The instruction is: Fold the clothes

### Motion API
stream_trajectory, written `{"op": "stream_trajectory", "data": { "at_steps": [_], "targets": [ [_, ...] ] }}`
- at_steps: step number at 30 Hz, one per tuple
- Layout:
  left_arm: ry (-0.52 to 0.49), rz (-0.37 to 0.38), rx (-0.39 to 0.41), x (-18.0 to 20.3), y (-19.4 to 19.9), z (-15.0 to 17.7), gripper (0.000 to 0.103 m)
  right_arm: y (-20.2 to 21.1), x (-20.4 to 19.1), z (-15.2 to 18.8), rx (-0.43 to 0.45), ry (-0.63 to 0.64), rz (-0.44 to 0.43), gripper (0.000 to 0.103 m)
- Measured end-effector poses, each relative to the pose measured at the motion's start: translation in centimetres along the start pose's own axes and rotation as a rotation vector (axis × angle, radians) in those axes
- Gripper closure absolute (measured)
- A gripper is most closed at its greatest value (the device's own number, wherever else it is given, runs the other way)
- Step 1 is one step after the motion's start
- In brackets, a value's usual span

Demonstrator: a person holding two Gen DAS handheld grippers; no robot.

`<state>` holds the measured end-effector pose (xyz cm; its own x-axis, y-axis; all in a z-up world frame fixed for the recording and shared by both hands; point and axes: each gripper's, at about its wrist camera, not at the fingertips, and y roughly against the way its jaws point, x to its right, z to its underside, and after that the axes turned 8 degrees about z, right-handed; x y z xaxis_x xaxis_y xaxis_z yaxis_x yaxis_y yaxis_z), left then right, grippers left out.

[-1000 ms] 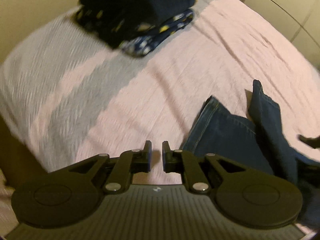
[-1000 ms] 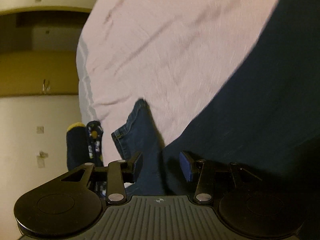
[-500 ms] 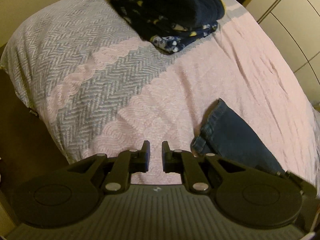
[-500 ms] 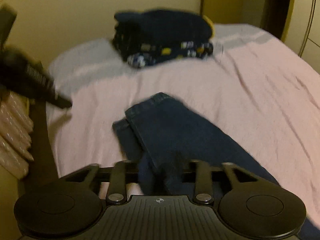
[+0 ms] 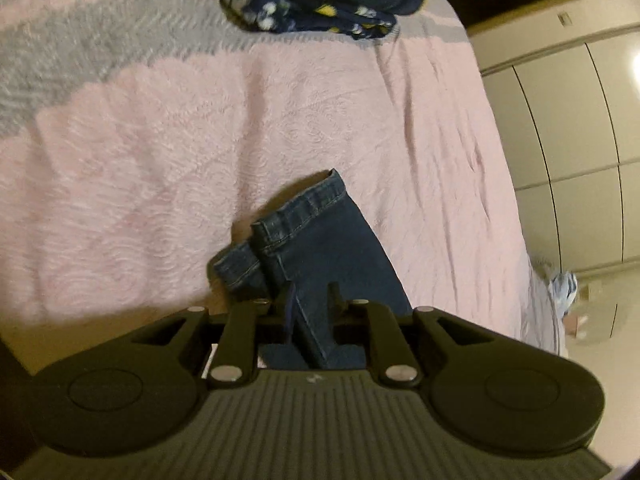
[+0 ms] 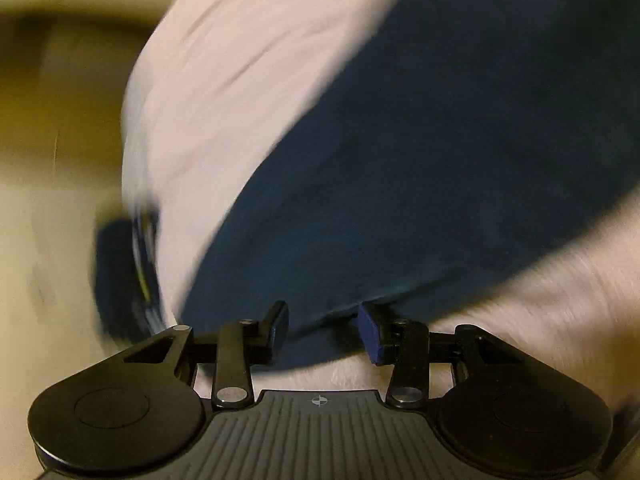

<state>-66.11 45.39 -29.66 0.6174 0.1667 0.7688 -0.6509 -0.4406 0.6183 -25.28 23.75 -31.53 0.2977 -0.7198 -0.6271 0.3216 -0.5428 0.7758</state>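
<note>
Dark blue jeans (image 5: 320, 240) lie on the pink bedspread (image 5: 160, 160), the two leg hems stacked and pointing up the bed. My left gripper (image 5: 310, 300) hangs low over the leg ends. Its jaws are opening, and a fold of denim runs between the fingers without being pinched. In the right wrist view, which is heavily blurred, a broad stretch of the jeans (image 6: 400, 160) fills the frame. My right gripper (image 6: 322, 320) stands open at the denim's near edge, the blue pad (image 6: 370, 336) bare.
A stack of folded dark clothes (image 5: 320, 0) sits at the far end of the bed, and shows as a smear (image 6: 120, 276) in the right wrist view. Pale wardrobe doors (image 5: 568, 120) stand beyond the bed's right side. A light blue cloth (image 5: 564, 288) lies near that edge.
The left gripper rolled and dropped onto the jeans' hems, and its jaws widened with denim now between them. The right gripper swung from looking up the bed to close over the jeans.
</note>
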Motion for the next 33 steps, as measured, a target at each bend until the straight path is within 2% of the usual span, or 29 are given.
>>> {"op": "stream_trajectory", "data": {
  "at_steps": [2,5,10,12,14,15,19,22,26,30,31,32,33],
  "targets": [
    [0.019,0.001,0.001,-0.2,-0.7,-0.1,0.087,0.5,2.7,-0.1,0.014,-0.181,-0.05,0.06],
    [0.046,0.004,-0.003,-0.7,-1.3,-0.2,0.085,0.3,5.0,0.3,0.025,-0.349,-0.108,0.06],
    [0.133,0.023,0.007,-1.7,-2.0,-0.3,0.082,-0.3,6.5,0.6,0.046,-0.488,-0.161,0.06],
    [0.144,0.032,0.011,-2.0,-2.2,-0.2,0.082,-0.4,6.4,0.7,0.06,-0.482,-0.166,0.06],
    [0.139,0.04,0.011,-2.2,-2.2,-0.1,0.092,-0.5,6.0,0.8,0.074,-0.453,-0.162,0.06],
    [0.142,0.049,0.005,-2.3,-2.2,0.0,0.092,-0.3,5.7,0.8,0.077,-0.425,-0.153,0.06],
    [0.175,0.047,0.003,-2.7,-1.8,0.4,0.085,0.2,4.6,0.9,0.086,-0.318,-0.108,0.06],
    [0.201,0.053,0.003,-3.2,-1.5,1.1,0.078,0.5,4.9,1.1,0.092,-0.349,-0.112,0.06],
    [0.221,0.068,0.019,-3.5,-2.0,1.5,0.078,0.6,5.7,0.8,0.091,-0.405,-0.125,0.06],
    [0.235,0.084,0.031,-3.6,-3.2,1.2,0.078,0.5,5.9,0.4,0.095,-0.403,-0.124,0.06],
    [0.236,0.086,0.034,-3.5,-3.4,1.1,0.084,0.9,6.2,0.1,0.098,-0.396,-0.125,0.06],
    [0.224,0.084,0.039,-3.4,-3.3,1.1,0.094,1.0,6.1,0.1,0.102,-0.382,-0.121,0.06],
    [0.2,0.09,0.042,-3.3,-3.1,1.0,0.1,1.3,5.8,0.3,0.11,-0.346,-0.103,0.066]
  ]
}}
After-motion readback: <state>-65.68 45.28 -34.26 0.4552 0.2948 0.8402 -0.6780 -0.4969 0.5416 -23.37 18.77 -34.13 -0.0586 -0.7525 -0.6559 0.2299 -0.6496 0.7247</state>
